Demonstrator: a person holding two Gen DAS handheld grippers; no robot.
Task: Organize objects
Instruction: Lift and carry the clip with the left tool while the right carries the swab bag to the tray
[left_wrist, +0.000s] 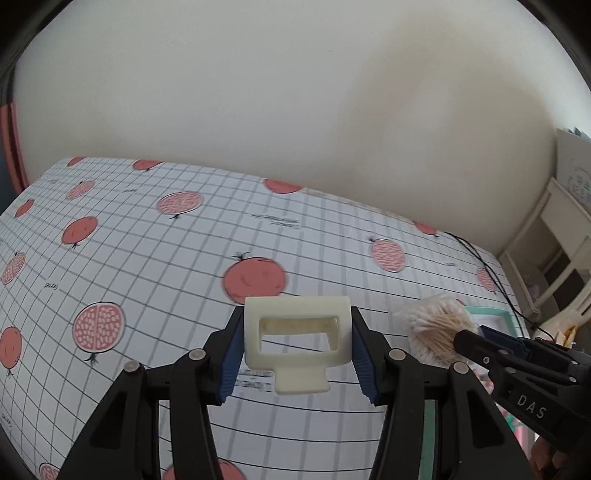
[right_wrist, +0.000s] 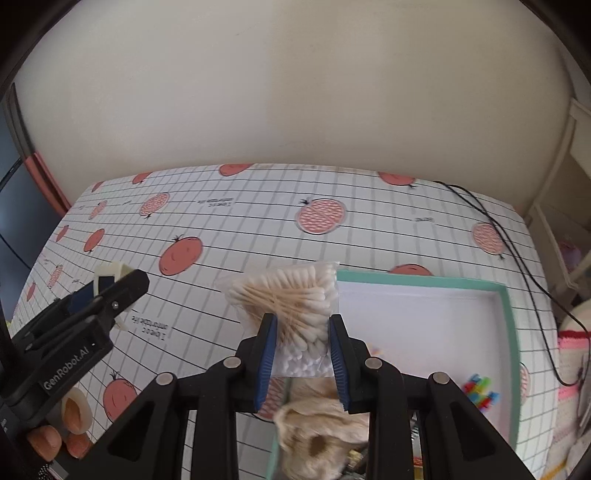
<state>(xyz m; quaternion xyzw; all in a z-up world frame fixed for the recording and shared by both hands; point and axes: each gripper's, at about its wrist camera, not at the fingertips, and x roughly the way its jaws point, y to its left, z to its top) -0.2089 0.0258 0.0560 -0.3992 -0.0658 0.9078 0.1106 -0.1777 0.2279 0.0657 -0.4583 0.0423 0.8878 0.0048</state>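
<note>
My left gripper is shut on a cream plastic hair claw clip and holds it above the pomegranate-print tablecloth. My right gripper is shut on a clear bag of cotton swabs, held above the table beside a teal-rimmed white tray. In the left wrist view the swab bag and the right gripper show at the right. In the right wrist view the left gripper with the clip shows at the left.
A beige knitted item lies below the right gripper. Small colourful clips lie in the tray. A black cable runs along the table's right side. A white shelf stands at right. A tape roll is by the hand.
</note>
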